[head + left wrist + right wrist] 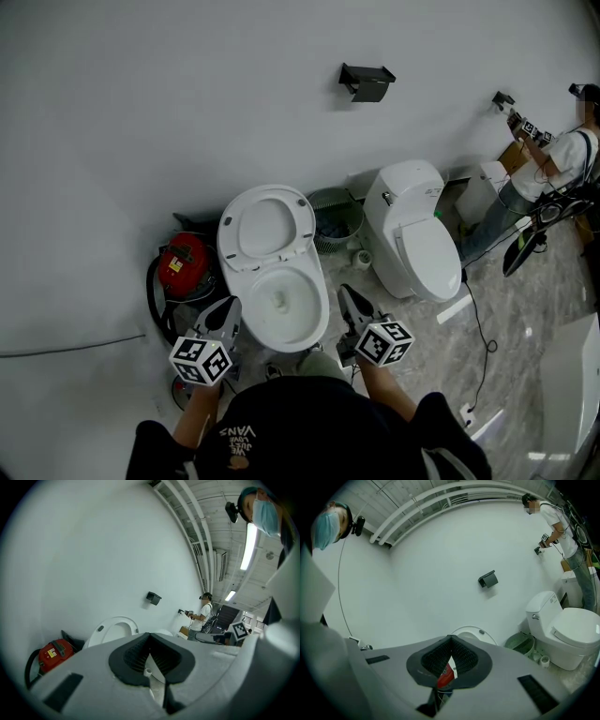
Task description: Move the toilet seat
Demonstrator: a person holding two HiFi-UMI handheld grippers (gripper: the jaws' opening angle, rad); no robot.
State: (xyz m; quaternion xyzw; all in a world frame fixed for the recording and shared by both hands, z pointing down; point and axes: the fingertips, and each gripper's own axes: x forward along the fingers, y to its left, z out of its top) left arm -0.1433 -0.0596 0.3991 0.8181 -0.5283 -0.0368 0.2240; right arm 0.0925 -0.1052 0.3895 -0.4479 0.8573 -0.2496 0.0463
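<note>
A white toilet stands against the wall, its ring seat (pixel 265 225) raised upright above the open bowl (pixel 281 302). The seat also shows in the left gripper view (pixel 115 629) and, partly hidden by the jaws, in the right gripper view (pixel 474 633). My left gripper (pixel 226 312) hovers at the bowl's left front, shut and holding nothing. On the other side my right gripper (pixel 348 298) sits at the bowl's right front, also shut and empty. Neither touches the toilet. In their own views the left gripper (pixel 150 637) and the right gripper (pixel 451 640) have their jaws pressed together.
A second toilet (pixel 417 230) with its lid down stands to the right. A green mesh bin (pixel 335 217) sits between the two. A red canister with a black hose (pixel 185 265) lies left of the bowl. A person (pixel 562 159) works at the far right; a black holder (pixel 367 82) hangs on the wall.
</note>
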